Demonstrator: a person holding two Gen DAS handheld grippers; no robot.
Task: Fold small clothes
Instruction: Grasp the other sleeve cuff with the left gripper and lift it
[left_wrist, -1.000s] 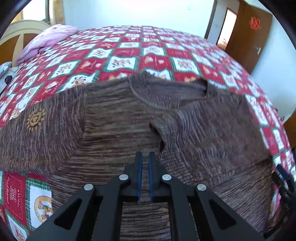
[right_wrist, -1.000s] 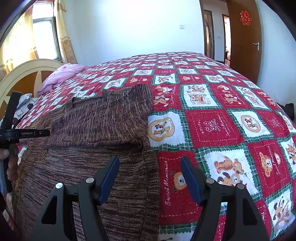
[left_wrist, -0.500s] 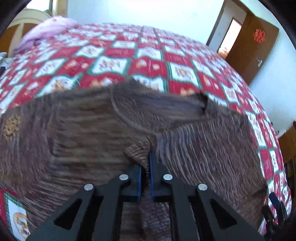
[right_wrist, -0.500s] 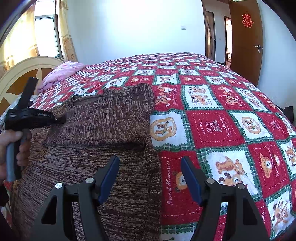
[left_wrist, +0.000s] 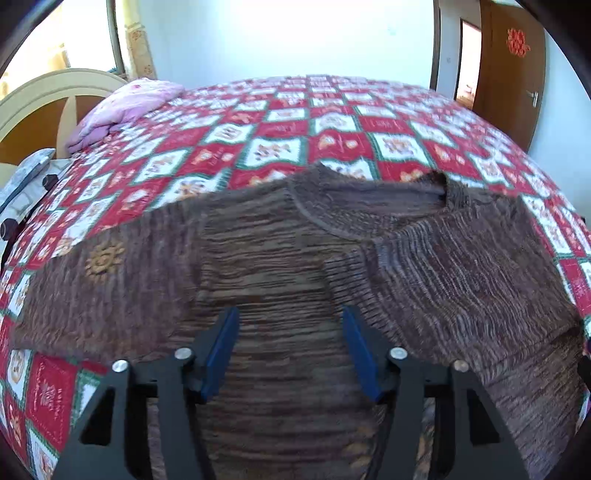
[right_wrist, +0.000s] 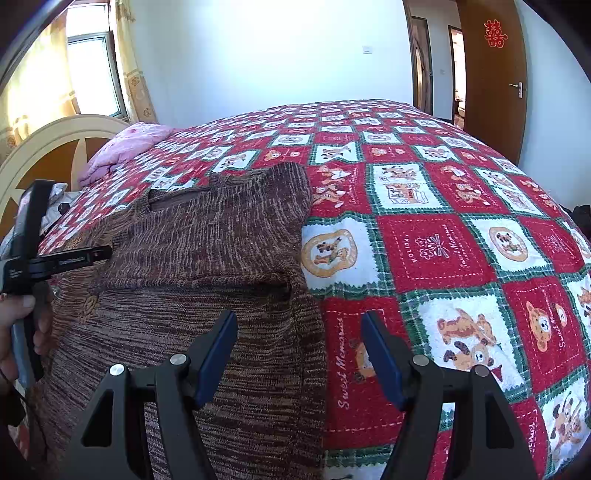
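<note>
A brown striped knit sweater (left_wrist: 280, 266) lies flat on the bed, neckline at the far side. Its right sleeve (left_wrist: 472, 280) is folded in over the body. My left gripper (left_wrist: 290, 321) is open and empty, hovering over the sweater's middle. In the right wrist view the sweater (right_wrist: 207, 266) fills the left half, with the folded sleeve on top. My right gripper (right_wrist: 299, 325) is open and empty above the sweater's right edge. The left gripper (right_wrist: 88, 254) shows there at the far left, held in a hand.
The bed carries a red, white and green patchwork quilt (right_wrist: 436, 243). A pink pillow (left_wrist: 122, 107) and the cream headboard (left_wrist: 44, 96) are at the far left. A brown door (right_wrist: 491, 74) stands at the back right.
My left gripper was shut on the sleeve cuff and dragged it over the sweater's body; it has now opened, let go and drawn back. The right gripper has stayed still.
</note>
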